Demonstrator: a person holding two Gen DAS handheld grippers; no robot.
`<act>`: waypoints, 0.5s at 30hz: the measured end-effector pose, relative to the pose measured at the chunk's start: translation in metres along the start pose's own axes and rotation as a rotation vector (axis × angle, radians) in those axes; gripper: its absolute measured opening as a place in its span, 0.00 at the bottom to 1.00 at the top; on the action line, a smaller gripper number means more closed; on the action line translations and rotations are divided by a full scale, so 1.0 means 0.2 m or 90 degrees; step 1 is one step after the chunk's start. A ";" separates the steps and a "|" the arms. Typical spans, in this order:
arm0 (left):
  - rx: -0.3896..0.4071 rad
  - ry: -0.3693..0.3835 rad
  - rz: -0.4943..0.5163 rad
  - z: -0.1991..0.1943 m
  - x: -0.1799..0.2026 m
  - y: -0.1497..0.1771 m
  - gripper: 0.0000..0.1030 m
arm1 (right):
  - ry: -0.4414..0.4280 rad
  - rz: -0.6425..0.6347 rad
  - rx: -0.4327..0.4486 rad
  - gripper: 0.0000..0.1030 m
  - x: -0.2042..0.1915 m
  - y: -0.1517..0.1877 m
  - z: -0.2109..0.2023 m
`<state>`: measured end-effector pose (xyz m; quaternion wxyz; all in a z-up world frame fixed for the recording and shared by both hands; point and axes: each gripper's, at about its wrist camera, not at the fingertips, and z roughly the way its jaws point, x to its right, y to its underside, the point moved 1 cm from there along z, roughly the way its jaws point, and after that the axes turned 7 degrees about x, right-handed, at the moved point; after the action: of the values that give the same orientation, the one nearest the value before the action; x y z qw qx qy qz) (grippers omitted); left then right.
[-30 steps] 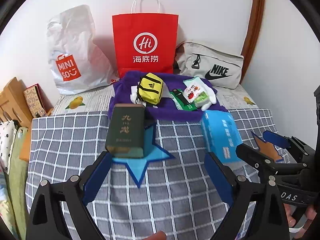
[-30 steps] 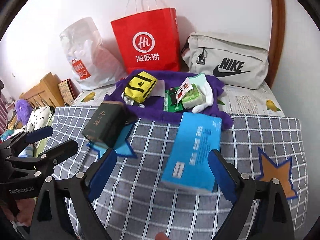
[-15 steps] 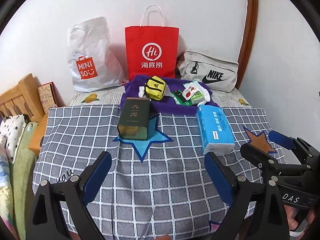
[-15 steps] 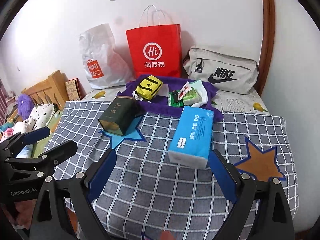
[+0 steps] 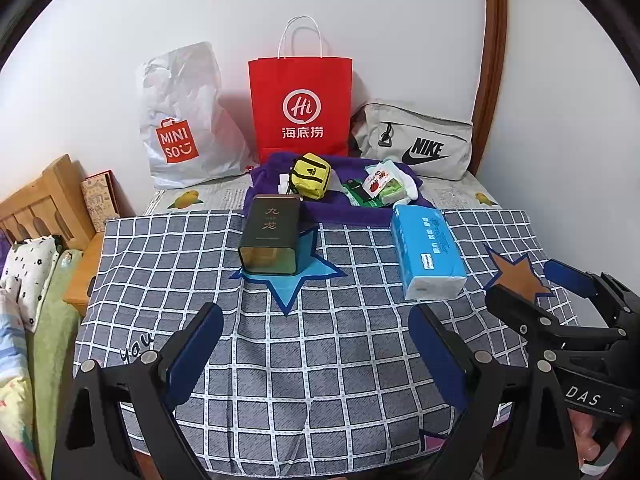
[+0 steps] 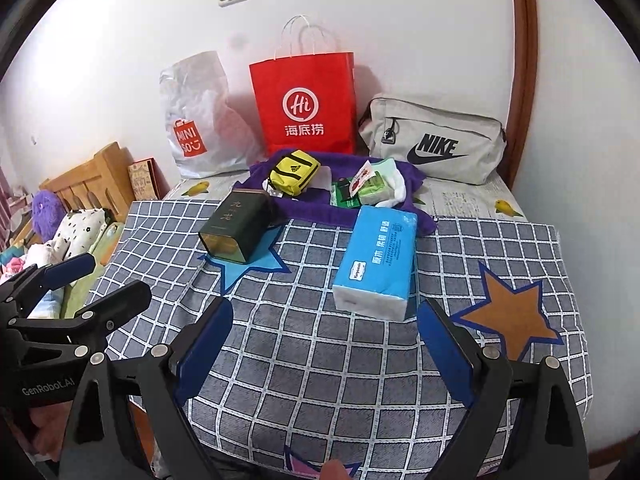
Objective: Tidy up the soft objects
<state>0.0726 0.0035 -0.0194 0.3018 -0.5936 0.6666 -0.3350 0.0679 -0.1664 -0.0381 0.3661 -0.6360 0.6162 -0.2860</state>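
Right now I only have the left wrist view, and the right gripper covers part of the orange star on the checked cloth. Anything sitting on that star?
Observer: No. The right wrist view shows the whole orange star on the grey checked cloth, with nothing on it.
Operator: Anything soft past my left edge?
Observer: A purple fuzzy plush sits beside the wooden headboard.
Operator: Left gripper from outside?
Observer: The left gripper has its jaws apart with nothing between them; its casing reads GenRobot.AI.
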 end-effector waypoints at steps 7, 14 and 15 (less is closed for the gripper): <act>0.002 0.006 -0.003 -0.02 0.01 0.01 0.91 | 0.019 -0.002 0.005 0.90 0.00 0.01 -0.04; 0.003 0.004 -0.004 -0.03 0.00 0.01 0.91 | 0.019 -0.002 0.005 0.90 -0.01 0.01 -0.05; 0.003 0.003 -0.003 -0.03 0.00 0.01 0.91 | 0.020 -0.002 0.004 0.90 -0.01 0.01 -0.05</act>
<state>0.0661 0.0037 -0.0167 0.3007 -0.5936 0.6651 -0.3389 0.0579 -0.1657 -0.0332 0.3583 -0.6313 0.6197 -0.2984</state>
